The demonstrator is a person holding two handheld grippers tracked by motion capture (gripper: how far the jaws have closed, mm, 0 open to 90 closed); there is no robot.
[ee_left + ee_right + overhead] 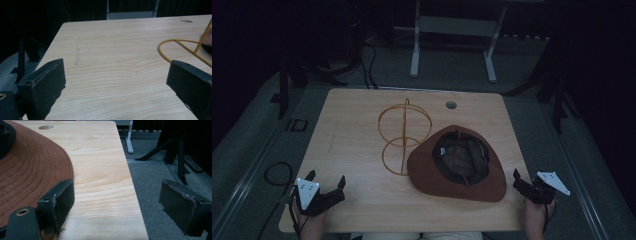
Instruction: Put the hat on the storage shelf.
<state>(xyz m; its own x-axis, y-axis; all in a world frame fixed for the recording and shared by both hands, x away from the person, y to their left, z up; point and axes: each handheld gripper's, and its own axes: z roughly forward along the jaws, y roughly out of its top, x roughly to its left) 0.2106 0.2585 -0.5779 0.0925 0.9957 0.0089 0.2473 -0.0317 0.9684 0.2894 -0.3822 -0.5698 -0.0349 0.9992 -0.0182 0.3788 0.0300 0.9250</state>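
From the high view, a light wooden table [362, 130] sits in a dark room. A brown wide-brimmed felt hat [432, 172] lies upside down on it, on the right half and near the front edge, with its hollow facing up. Just behind and to the left stands a yellow wire stand made of hoops [404, 135], and the hat's brim touches or covers the stand's low ring. The left tool [328, 186] rests at the front left corner with its jaws apart and nothing in them. The right tool [521, 181] sits at the front right edge, also with its jaws apart and empty. The hat's brim is just beside the right tool, but well apart from the left one. So the right hand is nearer, and the hat lies to its left.

In the left gripper view, the two black jaws stand wide apart over bare wood. The yellow ring [175, 50] curves in at the right.

In the right gripper view, the jaws are wide apart too. The brown brim [32, 167] is on the left, and it looks like the left jaw touches its edge. The other jaw hangs out past the table's side, over the grey floor [155, 177].
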